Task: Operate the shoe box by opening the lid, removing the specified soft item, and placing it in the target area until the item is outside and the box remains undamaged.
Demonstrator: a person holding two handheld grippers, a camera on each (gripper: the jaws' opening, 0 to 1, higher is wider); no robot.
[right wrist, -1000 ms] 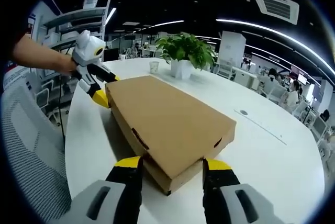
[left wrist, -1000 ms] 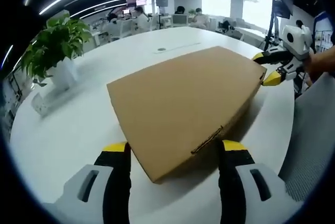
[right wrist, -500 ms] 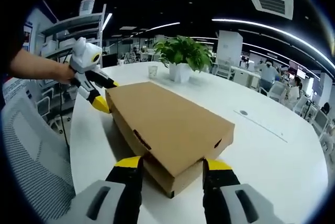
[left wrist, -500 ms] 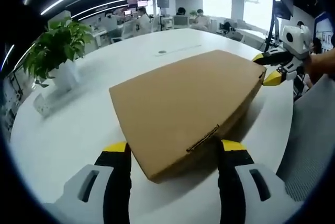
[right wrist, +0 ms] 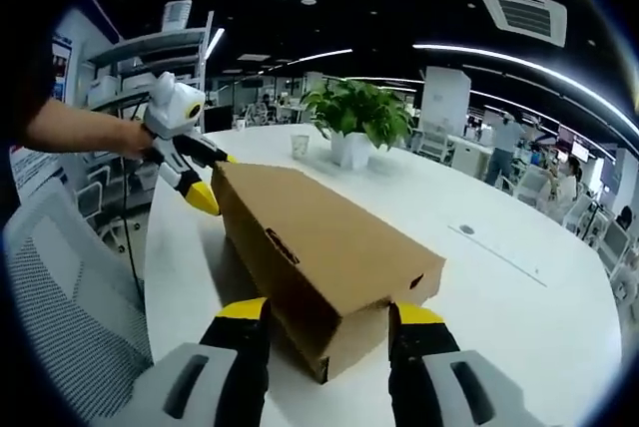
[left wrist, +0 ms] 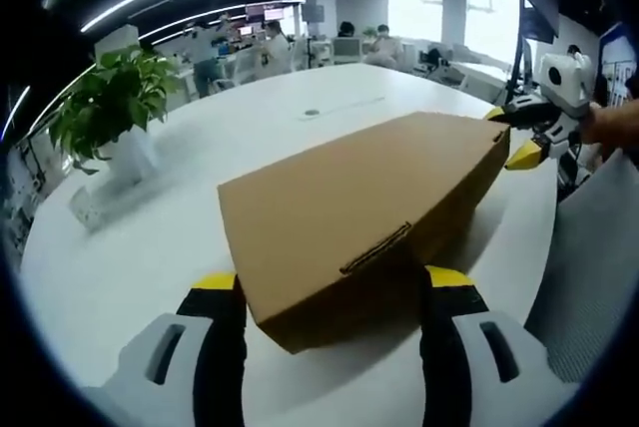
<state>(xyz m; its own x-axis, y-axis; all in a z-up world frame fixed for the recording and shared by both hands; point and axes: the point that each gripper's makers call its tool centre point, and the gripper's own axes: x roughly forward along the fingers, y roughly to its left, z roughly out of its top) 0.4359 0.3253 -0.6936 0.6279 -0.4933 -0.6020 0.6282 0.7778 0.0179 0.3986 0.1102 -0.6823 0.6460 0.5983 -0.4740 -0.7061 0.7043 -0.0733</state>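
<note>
The closed shoe box (left wrist: 364, 208) rests on the white bench (left wrist: 140, 247). Both hand-held grippers, left (left wrist: 329, 292) and right (right wrist: 324, 322), stand released, jaws straddling opposite box ends at 6 o'clock. Current step: lid opening. Next: lift the lid edge gently.

Brown cardboard shoe box (left wrist: 364, 210), lid closed, lying flat on white table (left wrist: 150, 247)

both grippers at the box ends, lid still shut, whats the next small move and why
Probably lift the lid's front edge with the left gripper while the right gripper steadies the far end. The box sits closed on the table, each end between a gripper's open jaws, and the lid's tab slot faces the left gripper, so that edge looks like where it opens.
</note>
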